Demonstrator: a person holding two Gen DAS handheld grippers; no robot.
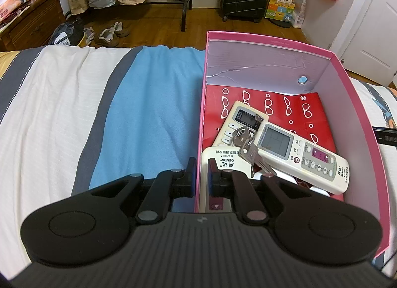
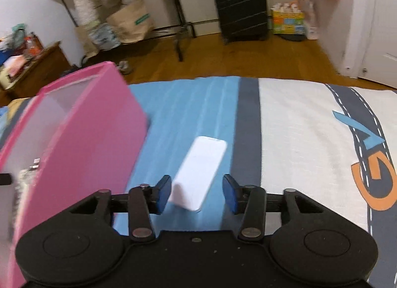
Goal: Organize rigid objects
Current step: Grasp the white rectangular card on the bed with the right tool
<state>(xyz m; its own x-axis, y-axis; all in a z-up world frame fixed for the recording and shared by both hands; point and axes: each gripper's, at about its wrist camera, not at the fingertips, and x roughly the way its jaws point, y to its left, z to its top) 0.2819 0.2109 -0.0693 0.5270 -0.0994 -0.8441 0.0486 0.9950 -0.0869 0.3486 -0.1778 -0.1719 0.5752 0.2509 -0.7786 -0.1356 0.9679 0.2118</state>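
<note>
Grippers at work: left gripper [image 1: 201, 174] pinches pink box [image 1: 202, 114] wall; right gripper [image 2: 197, 193], jaws apart, straddles a stiff, smooth, likely light white slab [image 2: 198, 174], best taken across long edges.

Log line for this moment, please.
left tool: shut on pink box wall | right tool: open, over white slab on bed | slab: not yet boxed

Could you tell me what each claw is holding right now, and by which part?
The left claw clamps the pink box by its near left wall. The right claw is open around the white slab, gripping nothing.
</note>
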